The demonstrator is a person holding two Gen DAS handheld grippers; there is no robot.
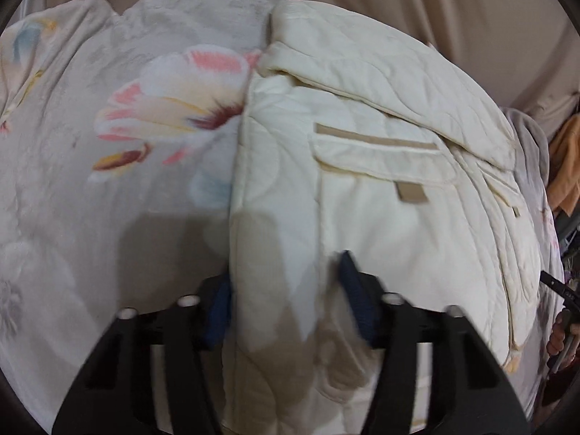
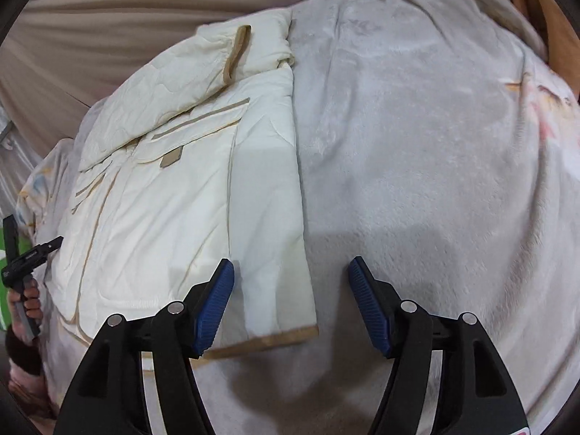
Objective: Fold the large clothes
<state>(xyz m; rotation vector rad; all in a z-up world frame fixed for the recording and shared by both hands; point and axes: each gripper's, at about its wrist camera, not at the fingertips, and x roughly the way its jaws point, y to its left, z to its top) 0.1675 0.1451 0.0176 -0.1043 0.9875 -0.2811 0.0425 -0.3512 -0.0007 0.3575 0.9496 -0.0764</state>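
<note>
1. Principally, one cream quilted jacket, partly folded, lying flat on a pale grey plush blanket. Stitched wavy quilting lines run over the whole surface.
2. Jacket trim: tan binding along the bottom hem, tan edging on the flap of the chest pocket, and a small tan tab hanging below that flap. A second, smaller pocket with like trim shows further to the right of the left gripper's fingers.
3. Jacket sleeve: folded across the upper body, lying diagonally, ahead of the left gripper and beyond the pocket. In the right wrist view its tan-bound cuff sits at the far end, ahead and left of the right gripper.
4. Left gripper: blue-padded fingers spread apart, straddling the jacket's near left edge; fabric lies between them, unclamped. This view is motion-blurred.
5. Right gripper: released, fingers wide apart. The jacket's straight folded edge and hem corner lie between them, nearer the left finger; the right finger is over bare blanket. Whether the pads touch the cloth, cannot tell.
6. Blanket print: a pink, yellow and maroon flower, ahead and left of the left gripper, touching the jacket's edge.
7. Backdrop: beige draped fabric beyond the blanket in both views.
</note>
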